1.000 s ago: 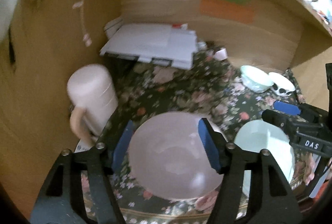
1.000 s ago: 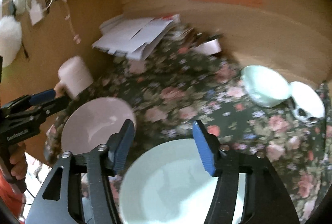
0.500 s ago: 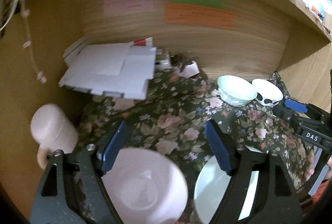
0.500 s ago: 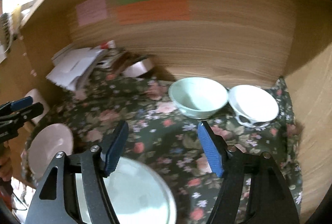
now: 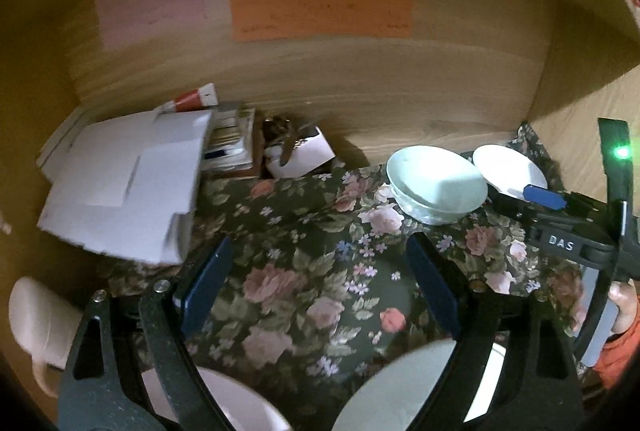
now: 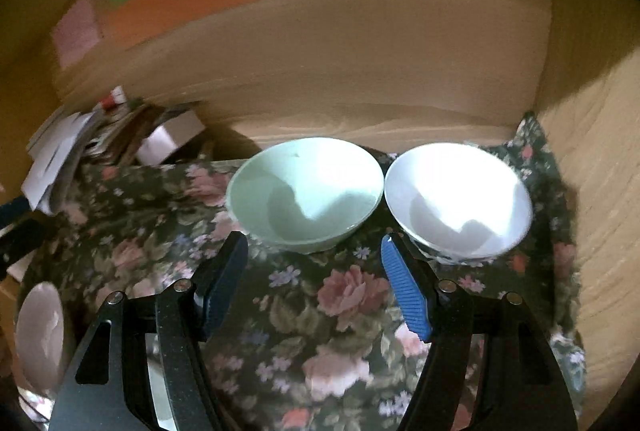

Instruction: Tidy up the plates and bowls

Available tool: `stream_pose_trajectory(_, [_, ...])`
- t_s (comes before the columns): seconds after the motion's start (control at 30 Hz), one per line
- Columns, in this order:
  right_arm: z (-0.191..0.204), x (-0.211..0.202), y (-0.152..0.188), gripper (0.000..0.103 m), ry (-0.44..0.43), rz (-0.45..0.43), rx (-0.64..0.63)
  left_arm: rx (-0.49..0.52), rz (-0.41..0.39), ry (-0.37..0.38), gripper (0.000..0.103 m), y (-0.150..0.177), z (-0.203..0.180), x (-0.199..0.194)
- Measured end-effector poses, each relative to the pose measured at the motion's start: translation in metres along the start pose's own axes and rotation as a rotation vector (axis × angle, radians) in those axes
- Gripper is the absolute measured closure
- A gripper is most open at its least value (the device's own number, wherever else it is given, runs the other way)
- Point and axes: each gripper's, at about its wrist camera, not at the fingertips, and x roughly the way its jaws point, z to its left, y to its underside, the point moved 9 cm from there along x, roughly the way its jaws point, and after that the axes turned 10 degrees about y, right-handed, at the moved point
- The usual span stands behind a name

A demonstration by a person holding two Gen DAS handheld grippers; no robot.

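The green bowl (image 6: 304, 193) stands on the flowered cloth (image 6: 288, 315) near the wooden back wall (image 6: 360, 71), and I use it as the landmark. The white bowl (image 6: 458, 199) stands just to its right, their rims almost touching, probably so that the bowls make one group. The right gripper (image 6: 314, 287) hovers in front of the green bowl; its fingers are apart and grasp nothing. The left gripper (image 5: 318, 289) is further left and nearer to the viewer than the bowl; its jaws are opening, with only cloth between them. Below it, the pink plate (image 5: 224, 403) and the pale plate (image 5: 392, 391) lie side by side, apart from the bowls. Left of the bowl, a pile of white papers (image 5: 120, 183) fills the corner.
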Motion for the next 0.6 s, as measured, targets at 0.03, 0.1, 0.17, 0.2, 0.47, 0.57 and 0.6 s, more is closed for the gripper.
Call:
stream_pose_trajectory(0.03, [-0.002, 0.008, 0.0, 0.037, -0.002, 0.015, 0.007, 0.001, 0.004, 0.005, 0.015, -0.002, -0.001, 0.004])
stream_pose_trajectory(0.1, [-0.005, 0.021, -0.001, 0.039, 0.001, 0.037, 0.022, 0.001, 0.016, 0.013, 0.015, -0.006, -0.001, 0.017])
stream_pose_trajectory(0.17, [-0.006, 0.033, 0.0, 0.046, -0.012, 0.065, 0.034, 0.007, 0.022, 0.016, 0.015, -0.01, 0.0, 0.027])
stream_pose_trajectory(0.2, [-0.007, 0.037, 0.0, 0.05, -0.017, 0.076, 0.04, 0.011, 0.024, 0.015, 0.015, -0.011, 0.0, 0.031])
stream_pose_trajectory(0.47, [-0.011, 0.057, 0.004, 0.057, -0.025, 0.114, 0.054, 0.026, 0.075, 0.022, 0.015, -0.013, -0.001, 0.068])
stream_pose_trajectory(0.57, [-0.01, 0.063, 0.004, 0.057, -0.04, 0.127, 0.062, 0.031, 0.093, 0.027, 0.017, -0.011, -0.002, 0.078])
stream_pose_trajectory(0.6, [-0.01, 0.065, 0.004, 0.057, -0.041, 0.132, 0.067, 0.034, 0.103, 0.029, 0.018, -0.009, -0.002, 0.082])
